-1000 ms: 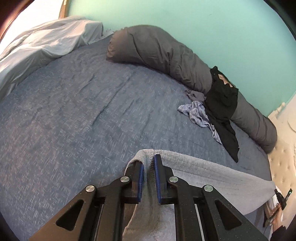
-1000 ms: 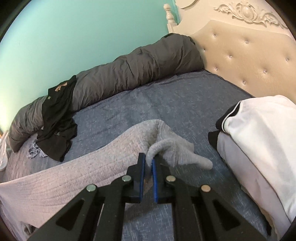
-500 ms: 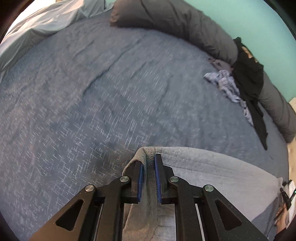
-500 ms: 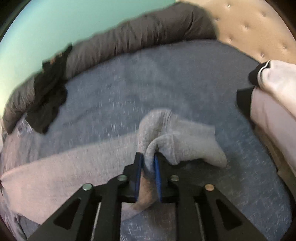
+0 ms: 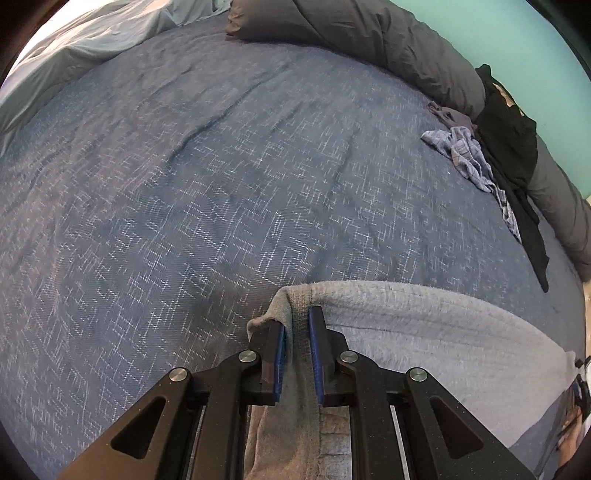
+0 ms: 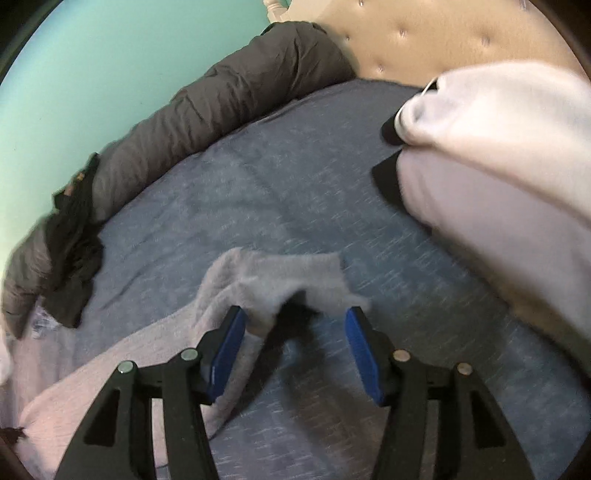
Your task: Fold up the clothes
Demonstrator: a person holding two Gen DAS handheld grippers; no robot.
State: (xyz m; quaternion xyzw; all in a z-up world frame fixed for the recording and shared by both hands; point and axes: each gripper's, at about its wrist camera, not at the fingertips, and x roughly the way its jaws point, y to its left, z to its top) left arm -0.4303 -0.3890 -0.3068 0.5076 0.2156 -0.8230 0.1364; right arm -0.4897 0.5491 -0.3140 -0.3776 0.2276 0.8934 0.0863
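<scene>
A grey knit garment [image 5: 424, 332] lies stretched across the blue bedspread [image 5: 221, 184]. My left gripper [image 5: 297, 325] is shut on one corner of it, the cloth pinched between the blue pads. In the right wrist view the other end of the grey garment [image 6: 280, 277] lies bunched on the bedspread [image 6: 295, 177]. My right gripper [image 6: 295, 332] stands open around that end; the cloth rests against the left pad but is not pinched.
A long dark grey bolster [image 5: 388, 40] runs along the teal wall, with a black garment [image 5: 509, 136] draped over it and a blue checked cloth [image 5: 469, 155] beside it. White pillows [image 6: 498, 155] and a tufted headboard [image 6: 424, 33] are at right. Pale bedding [image 5: 74, 48] lies far left.
My right gripper has opened and let go of the grey garment's end, which dropped onto the bed. The left gripper kept its hold and moved lower toward the bedspread.
</scene>
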